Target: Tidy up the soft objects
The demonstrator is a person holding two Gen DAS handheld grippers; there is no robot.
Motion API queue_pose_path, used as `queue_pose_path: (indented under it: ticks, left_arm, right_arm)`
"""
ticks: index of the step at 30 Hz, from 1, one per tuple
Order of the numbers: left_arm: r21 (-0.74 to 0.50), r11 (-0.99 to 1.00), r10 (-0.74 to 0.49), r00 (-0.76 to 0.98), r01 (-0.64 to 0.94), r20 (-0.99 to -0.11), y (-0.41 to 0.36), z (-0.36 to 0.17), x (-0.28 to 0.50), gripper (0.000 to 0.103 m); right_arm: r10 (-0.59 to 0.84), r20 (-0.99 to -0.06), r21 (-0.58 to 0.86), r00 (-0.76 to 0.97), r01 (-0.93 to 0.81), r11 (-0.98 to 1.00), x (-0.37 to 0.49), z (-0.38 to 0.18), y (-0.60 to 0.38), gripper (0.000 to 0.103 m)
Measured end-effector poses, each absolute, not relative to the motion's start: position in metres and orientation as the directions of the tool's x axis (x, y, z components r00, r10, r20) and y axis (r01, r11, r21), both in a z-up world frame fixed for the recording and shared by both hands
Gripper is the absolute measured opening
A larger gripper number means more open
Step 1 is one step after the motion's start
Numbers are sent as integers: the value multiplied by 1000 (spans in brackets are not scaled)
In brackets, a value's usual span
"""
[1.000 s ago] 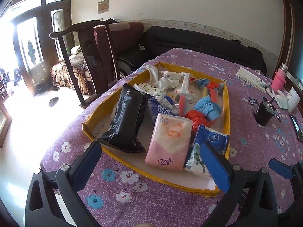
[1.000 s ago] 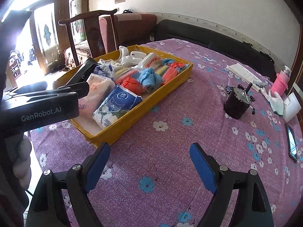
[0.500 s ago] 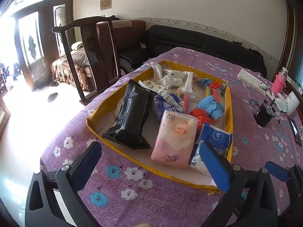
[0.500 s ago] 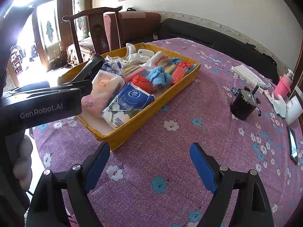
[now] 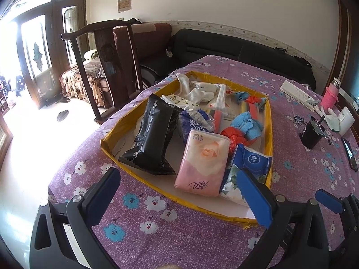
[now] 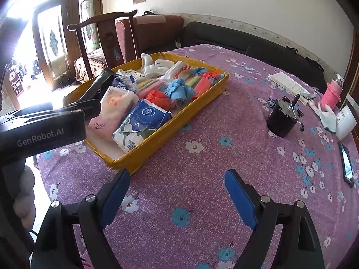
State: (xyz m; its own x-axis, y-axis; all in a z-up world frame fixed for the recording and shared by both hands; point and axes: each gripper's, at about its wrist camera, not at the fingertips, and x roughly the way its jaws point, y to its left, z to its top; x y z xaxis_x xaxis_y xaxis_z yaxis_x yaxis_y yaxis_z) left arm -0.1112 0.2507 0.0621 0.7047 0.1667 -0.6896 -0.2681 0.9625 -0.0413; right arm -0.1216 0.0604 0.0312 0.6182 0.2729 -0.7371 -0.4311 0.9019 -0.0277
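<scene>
Left wrist view looks down on the desk (image 5: 179,242), draped in a purple cloth printed with white and blue flowers, and on the shallow yellow cardboard tray (image 5: 270,134) that holds every soft item in sight. Largest inside is the long black crinkly pack (image 5: 152,139), propped at a slant along the tray's left side. Beside it lies the pink tissue pack (image 5: 203,161) with a rose print, glossy film over a yielding brick, and touching that on the right the blue tissue pack (image 5: 249,168). Farther back sit a crumpled blue patterned bag (image 5: 193,123), a fluffy blue knitted cloth (image 5: 246,125), a scrunched red bag (image 5: 233,136), flat coloured cloths and white socks (image 5: 197,94) at the far end.

Left claw (image 5: 179,192) hovers spread wide and empty just short of the tray's near edge; right claw (image 6: 177,198), likewise spread and holding nothing, hangs over bare cloth to the tray's right. With everything soft already in the tray, this could be a pile awaiting sorting or an arrangement just completed; the pictures do not settle which.

For any grip on these packs, I judge the film slippery and the filling compressible, so pinching across the short width near the middle should hold best; the knitted cloth and bags would bunch, so a deeper bite suits them
</scene>
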Motion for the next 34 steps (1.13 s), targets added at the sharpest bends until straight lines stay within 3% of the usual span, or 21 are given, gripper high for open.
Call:
queue_pose_path:
  ticks: [34]
  left_arm:
    - [-17,952,212,700,-306,-682,239,73,-114,103]
  right_arm:
    - [296,-722,7,626,-421,907,-123,36,41,90]
